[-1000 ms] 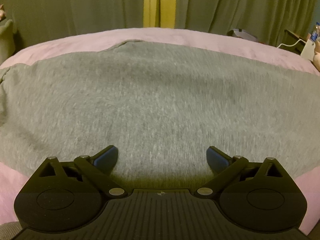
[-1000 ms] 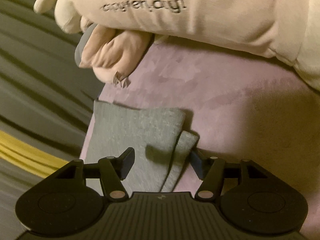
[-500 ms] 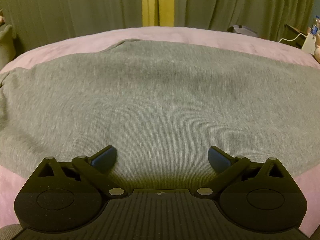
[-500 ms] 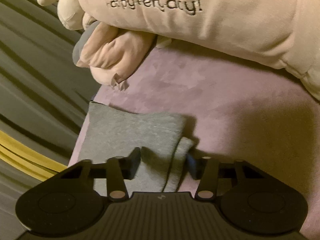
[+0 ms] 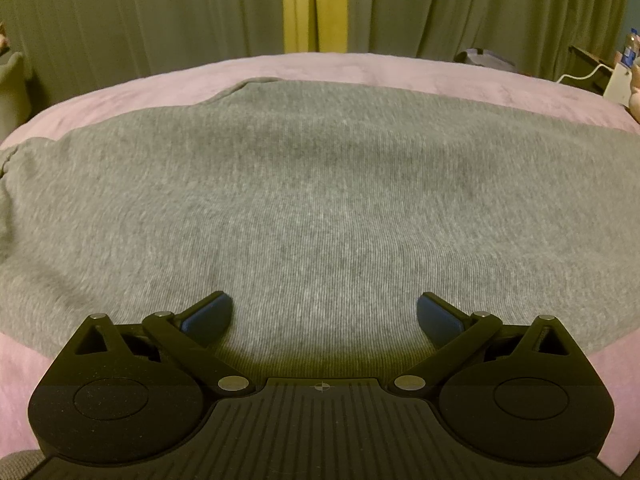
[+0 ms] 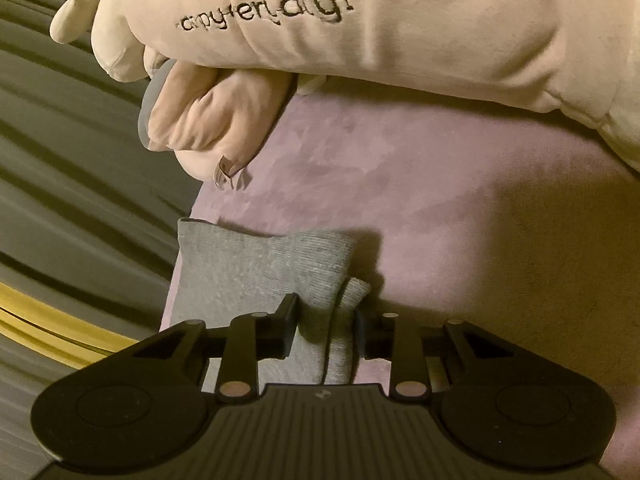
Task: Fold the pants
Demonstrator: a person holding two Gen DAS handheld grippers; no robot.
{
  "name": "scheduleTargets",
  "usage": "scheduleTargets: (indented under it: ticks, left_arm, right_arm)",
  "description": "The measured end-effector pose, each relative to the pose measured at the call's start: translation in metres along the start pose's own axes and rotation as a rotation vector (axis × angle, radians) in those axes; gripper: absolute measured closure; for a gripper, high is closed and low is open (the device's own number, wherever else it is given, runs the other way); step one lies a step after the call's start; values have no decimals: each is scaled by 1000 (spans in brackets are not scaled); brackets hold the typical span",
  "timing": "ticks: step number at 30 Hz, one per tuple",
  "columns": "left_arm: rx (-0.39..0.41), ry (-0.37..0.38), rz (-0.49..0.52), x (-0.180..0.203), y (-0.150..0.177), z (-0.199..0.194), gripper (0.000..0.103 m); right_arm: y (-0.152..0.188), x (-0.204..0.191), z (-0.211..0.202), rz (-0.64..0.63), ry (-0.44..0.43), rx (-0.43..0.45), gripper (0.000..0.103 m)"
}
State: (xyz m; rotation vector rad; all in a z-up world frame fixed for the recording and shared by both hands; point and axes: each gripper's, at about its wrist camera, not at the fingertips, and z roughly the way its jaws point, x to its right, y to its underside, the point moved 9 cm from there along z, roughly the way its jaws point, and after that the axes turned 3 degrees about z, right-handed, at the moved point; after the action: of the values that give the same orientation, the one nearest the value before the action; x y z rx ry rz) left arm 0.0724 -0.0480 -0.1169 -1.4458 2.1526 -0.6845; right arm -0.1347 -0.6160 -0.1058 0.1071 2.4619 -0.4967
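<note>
Grey knit pants [image 5: 320,184] lie spread flat across a pink bed cover [image 5: 360,68] and fill most of the left wrist view. My left gripper [image 5: 325,312] is open, low over the near edge of the pants, holding nothing. In the right wrist view the leg ends of the pants [image 6: 256,264] lie on the pink cover. My right gripper [image 6: 326,320] has its jaws closed in on the cuff fabric bunched between them.
A large cream plush toy [image 6: 380,28] with stitched lettering lies just beyond the leg ends. Green curtains [image 5: 160,12] with a yellow gap hang behind the bed. A white charger and cable [image 5: 612,80] sit at the far right. The bed edge drops off left of the cuffs.
My right gripper's jaws have closed in from wide apart onto the cuff fabric, and the cuff has bunched. My left gripper stays open and has barely moved.
</note>
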Motion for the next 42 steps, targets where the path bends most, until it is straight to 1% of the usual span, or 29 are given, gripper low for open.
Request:
scheduleTargets:
  ticks: [2, 4, 6, 9, 11, 13, 15, 17, 18, 19, 21, 22, 23, 25, 26, 27, 28, 29, 30, 31, 32, 34, 37, 39, 40, 41, 42]
  left_arm:
    - [0, 0, 1, 0, 0, 0, 0]
    - [3, 2, -2, 0, 0, -1, 0]
    - [7, 9, -14, -2, -2, -2, 0]
    - [19, 6, -51, -8, -4, -11, 0]
    - [27, -7, -109, -19, -5, -21, 0]
    - [41, -17, -191, -32, -6, -32, 0]
    - [61, -30, -268, -47, -4, -42, 0]
    - [93, -64, -321, -63, -3, -52, 0]
    - [111, -96, -331, -70, -4, -56, 0]
    - [129, -132, -329, -75, -5, -60, 0]
    - [169, -201, -304, -81, -9, -66, 0]
    - [184, -224, -291, -84, -11, -68, 0]
    - [190, -227, -287, -85, -13, -68, 0]
    - [189, -188, -297, -83, -12, -65, 0]
    - [182, -174, -304, -83, -11, -62, 0]
    - [172, -169, -309, -83, -9, -60, 0]
    - [163, -167, -306, -82, -9, -57, 0]
    - [155, -164, -301, -82, -8, -55, 0]
    - [151, -159, -298, -81, -8, -53, 0]
    - [148, -153, -298, -79, -6, -53, 0]
    - [146, -144, -304, -78, -6, -51, 0]
    - [142, -126, -323, -79, -3, -48, 0]
    - [128, -112, -351, -81, -1, -43, 0]
    - [125, -107, -361, -81, 0, -41, 0]
    - [126, -106, -359, -80, 0, -41, 0]
    - [126, -106, -354, -79, 0, -41, 0]
    - [125, -106, -347, -78, -1, -41, 0]
  right_arm:
    - [1, -3, 1, -23, 12, 5, 74]
    - [1, -6, 1, -55, 30, 10, 77]
    - [2, -11, 0, -98, 42, 12, 85]
    - [2, -21, -4, -146, 50, 23, 87]
    - [2, -31, -9, -202, 65, 39, 88]
    - [3, -43, -12, -283, 87, 52, 88]
    - [5, -62, -19, -367, 87, 74, 89]
    - [13, -93, -30, -478, 53, 103, 89]
    - [22, -115, -37, -551, 18, 118, 89]
    - [35, -139, -44, -631, -26, 128, 89]
    - [76, -188, -60, -822, -144, 120, 89]
    - [103, -210, -69, -920, -225, 102, 89]
    - [133, -226, -75, -997, -305, 62, 89]
    - [192, -240, -81, -1119, -432, -58, 89]
    - [227, -238, -79, -1197, -477, -136, 89]
    - [257, -231, -74, -1265, -488, -210, 89]
    - [285, -220, -67, -1311, -473, -285, 88]
    - [309, -208, -58, -1351, -440, -356, 88]
    - [333, -192, -47, -1410, -386, -429, 88]
    - [350, -181, -37, -1452, -323, -484, 88]
    - [361, -174, -32, -1469, -288, -515, 88]
    - [365, -176, -33, -1491, -274, -493, 88]
    - [354, -178, -44, -1424, -300, -489, 88]
    - [345, -181, -51, -1389, -321, -463, 88]
    - [345, -184, -56, -1382, -338, -451, 88]
    - [344, -192, -52, -1383, -350, -444, 88]
    - [346, -190, -57, -1393, -362, -448, 88]
